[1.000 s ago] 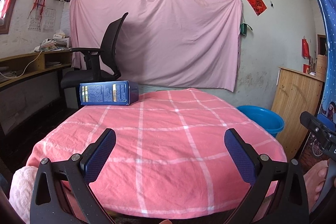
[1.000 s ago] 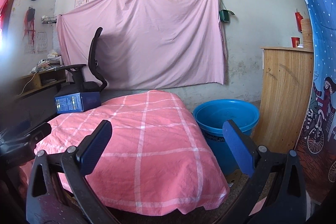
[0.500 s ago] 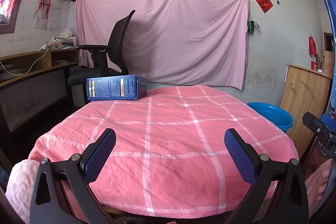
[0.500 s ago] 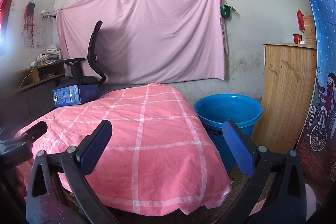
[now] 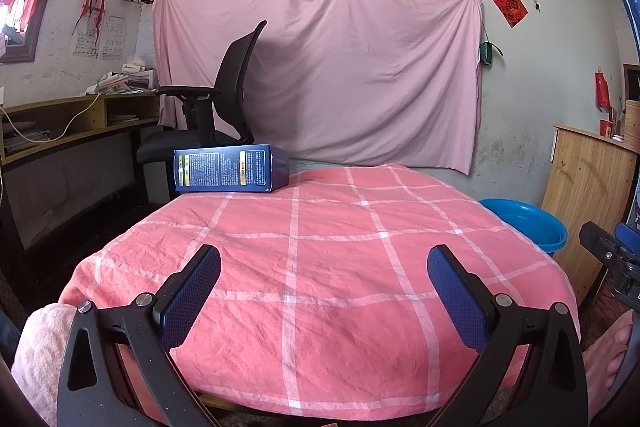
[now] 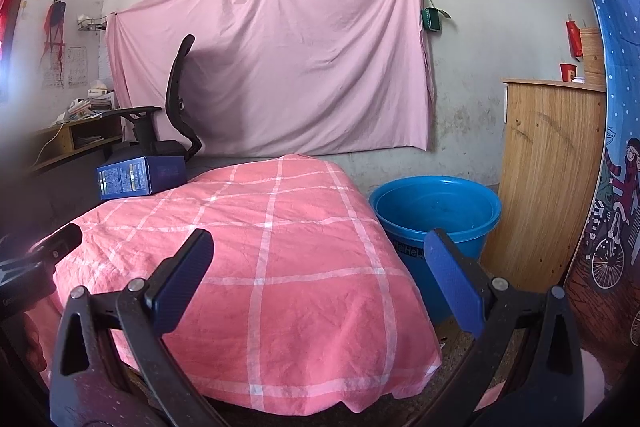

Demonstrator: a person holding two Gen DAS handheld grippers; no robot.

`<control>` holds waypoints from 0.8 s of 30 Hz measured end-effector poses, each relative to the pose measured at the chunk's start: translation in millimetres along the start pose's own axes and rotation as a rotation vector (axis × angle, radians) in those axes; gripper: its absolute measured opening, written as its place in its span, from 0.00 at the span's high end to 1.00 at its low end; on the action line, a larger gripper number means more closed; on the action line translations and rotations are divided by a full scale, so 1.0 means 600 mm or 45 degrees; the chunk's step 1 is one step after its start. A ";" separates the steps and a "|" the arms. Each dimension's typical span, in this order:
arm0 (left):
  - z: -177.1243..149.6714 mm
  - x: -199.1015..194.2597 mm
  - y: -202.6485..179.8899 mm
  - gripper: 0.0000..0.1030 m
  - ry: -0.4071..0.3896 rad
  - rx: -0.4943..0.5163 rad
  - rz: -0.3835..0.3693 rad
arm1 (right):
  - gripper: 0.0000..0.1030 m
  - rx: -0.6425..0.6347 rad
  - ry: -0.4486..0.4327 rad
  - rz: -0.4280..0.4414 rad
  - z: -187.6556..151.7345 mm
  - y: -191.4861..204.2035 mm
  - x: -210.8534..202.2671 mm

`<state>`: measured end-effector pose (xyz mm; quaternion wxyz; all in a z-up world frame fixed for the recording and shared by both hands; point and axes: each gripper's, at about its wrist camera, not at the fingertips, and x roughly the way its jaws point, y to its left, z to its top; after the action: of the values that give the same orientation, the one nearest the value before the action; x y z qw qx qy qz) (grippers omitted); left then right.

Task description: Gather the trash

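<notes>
Jaws standing spread wide on both tools, pinching nothing. Left gripper (image 5: 324, 291) hovering low over the near edge of the counter (image 5: 328, 267), blue pads (image 5: 192, 291) well apart above the pink checked cloth. Right gripper (image 6: 320, 275) hanging at the counter's right side, one finger over the cloth, the other in front of the blue bucket (image 6: 436, 211).

Lying on its long side at the far left corner of the counter: a dark blue box (image 5: 232, 169), printed face turned toward the camera, resting on the cloth and well apart from both tools. Showing also in the right wrist view (image 6: 140, 177), same far left corner.

Sitting on the floor just beside the counter's right edge: the bucket, mouth open upward; contents not discernible. Standing behind the box: a black office chair (image 5: 224, 107). Hanging on the back wall: a pink sheet (image 5: 320, 67). Peeking in at lower left of the left view: a pink sleeve (image 5: 40, 355).
</notes>
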<state>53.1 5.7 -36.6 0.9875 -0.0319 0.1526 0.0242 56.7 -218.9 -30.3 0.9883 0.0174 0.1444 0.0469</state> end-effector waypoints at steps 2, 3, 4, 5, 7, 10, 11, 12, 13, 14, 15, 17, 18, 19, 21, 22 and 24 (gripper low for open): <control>0.000 0.000 0.000 0.02 -0.003 0.002 0.002 | 0.00 0.000 0.001 -0.001 0.000 0.000 0.000; 0.001 0.001 0.001 0.02 -0.004 0.003 0.000 | 0.00 0.000 0.002 -0.001 0.000 0.000 0.000; 0.000 0.001 0.002 0.02 -0.005 0.004 0.000 | 0.00 0.000 0.002 -0.001 0.000 0.000 -0.001; 0.001 0.001 0.003 0.02 -0.006 0.005 -0.001 | 0.00 -0.001 0.001 -0.001 0.000 0.000 0.000; 0.000 0.001 0.003 0.02 -0.008 0.005 -0.002 | 0.00 -0.001 0.000 0.000 0.000 0.000 -0.001; 0.000 0.001 0.004 0.02 -0.011 0.006 -0.002 | 0.00 -0.001 0.002 -0.001 0.000 0.000 0.000; 0.000 0.001 0.004 0.02 -0.011 0.006 -0.002 | 0.00 -0.001 0.002 -0.001 0.000 0.000 0.000; 0.000 0.001 0.004 0.02 -0.011 0.006 -0.002 | 0.00 0.000 0.002 -0.001 0.000 0.001 -0.001; 0.001 0.001 0.004 0.02 -0.012 0.007 -0.001 | 0.00 0.000 0.001 -0.001 0.000 0.001 -0.001; 0.001 0.001 0.004 0.02 -0.012 0.006 -0.002 | 0.00 0.000 0.000 -0.001 0.000 0.001 -0.001; 0.001 0.000 0.004 0.02 -0.013 0.006 -0.003 | 0.00 -0.001 0.000 -0.001 0.000 0.001 -0.001; 0.001 -0.001 0.004 0.02 -0.014 0.006 -0.001 | 0.00 -0.001 0.001 -0.001 0.000 0.001 -0.001; 0.001 -0.001 0.004 0.02 -0.014 0.006 -0.001 | 0.00 0.000 0.001 -0.001 0.000 0.001 -0.001; 0.002 -0.001 0.004 0.02 -0.014 0.006 -0.001 | 0.00 0.000 0.002 -0.001 0.000 0.001 -0.001; 0.002 -0.001 0.004 0.02 -0.014 0.006 -0.002 | 0.00 0.000 0.001 -0.001 0.000 0.001 -0.001; 0.002 -0.001 0.004 0.02 -0.015 0.006 -0.001 | 0.00 0.000 0.001 -0.001 0.000 0.001 -0.001; 0.002 -0.001 0.004 0.02 -0.015 0.007 -0.001 | 0.00 0.000 0.002 -0.002 0.000 0.001 0.000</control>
<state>52.7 8.2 -35.6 0.9884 -0.0292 0.1470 0.0236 56.3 -218.3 -30.5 0.9882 0.0172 0.1451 0.0462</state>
